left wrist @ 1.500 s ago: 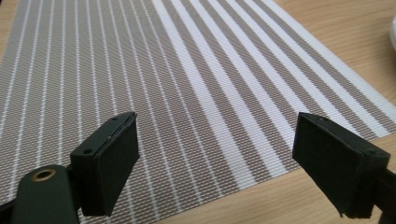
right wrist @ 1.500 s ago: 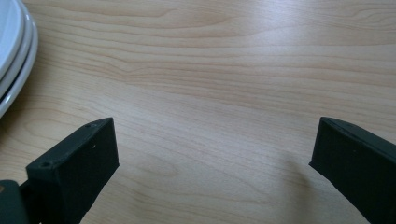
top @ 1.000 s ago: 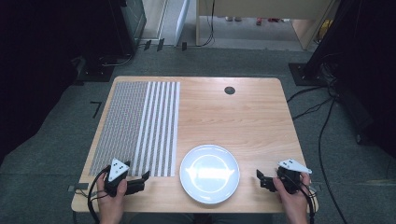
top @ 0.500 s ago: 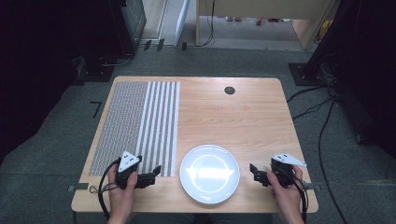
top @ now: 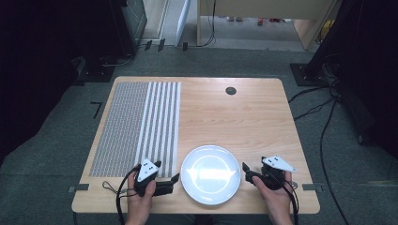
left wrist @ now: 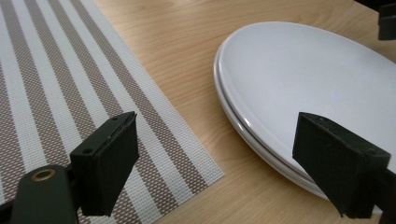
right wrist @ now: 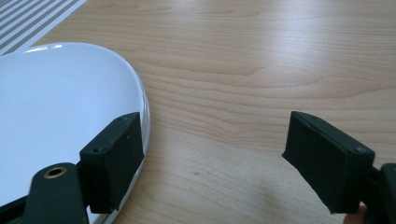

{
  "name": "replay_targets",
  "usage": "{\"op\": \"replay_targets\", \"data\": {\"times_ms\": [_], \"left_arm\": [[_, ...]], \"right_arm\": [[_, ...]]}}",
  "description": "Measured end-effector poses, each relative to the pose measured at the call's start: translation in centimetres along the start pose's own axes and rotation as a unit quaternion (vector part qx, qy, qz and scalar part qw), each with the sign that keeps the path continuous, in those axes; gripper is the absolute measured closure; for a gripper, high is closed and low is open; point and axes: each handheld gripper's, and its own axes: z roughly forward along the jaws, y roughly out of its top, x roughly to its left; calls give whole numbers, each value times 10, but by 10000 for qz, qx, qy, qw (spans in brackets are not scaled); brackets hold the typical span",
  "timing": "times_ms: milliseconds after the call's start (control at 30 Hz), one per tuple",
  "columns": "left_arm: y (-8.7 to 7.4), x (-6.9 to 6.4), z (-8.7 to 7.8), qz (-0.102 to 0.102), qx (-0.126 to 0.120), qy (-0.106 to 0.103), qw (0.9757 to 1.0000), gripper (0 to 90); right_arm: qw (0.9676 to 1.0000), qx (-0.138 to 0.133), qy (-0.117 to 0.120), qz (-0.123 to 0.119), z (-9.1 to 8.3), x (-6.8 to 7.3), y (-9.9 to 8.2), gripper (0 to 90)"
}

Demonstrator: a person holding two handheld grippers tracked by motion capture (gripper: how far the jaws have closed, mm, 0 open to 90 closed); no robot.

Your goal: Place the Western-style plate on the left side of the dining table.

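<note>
both grippers, left (top: 170, 179) and right (top: 247, 171), flank the white plate (top: 211, 174) with fingers spread wide.

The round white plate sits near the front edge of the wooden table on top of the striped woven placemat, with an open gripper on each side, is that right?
Not quite. The round white plate rests on bare wooden table, beside the striped woven placemat, not on it; the high view shows the gap. The left gripper and right gripper do flank it, both open.
</note>
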Motion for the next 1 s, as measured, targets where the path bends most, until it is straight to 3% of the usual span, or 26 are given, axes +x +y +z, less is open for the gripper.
{"op": "replay_targets", "data": {"times_ms": [133, 333, 500, 667, 833, 1000], "left_arm": [[-4, 0, 3, -75, 44, -74, 9999, 138], [-4, -4, 5, -23, -10, -145, 9999, 138], [-5, -9, 9, 16, 15, -276, 9996, 138], [-5, -14, 12, 72, 57, -384, 9992, 138], [-6, -18, 14, 106, 121, -460, 9988, 138], [-8, -21, 17, 127, 221, -569, 9981, 138]], "right_arm": [[10000, -32, -83, -35, 1, 6, -2, 257], [9999, -165, 0, -32, 1, 14, -5, 365], [9991, -273, 311, -24, -1, 14, -5, 490], [9975, -278, 638, 141, 0, 14, -5, 570], [9973, -218, 697, 99, 2, 16, -7, 600], [9964, -150, 791, 264, 2, 16, -8, 657]]}}
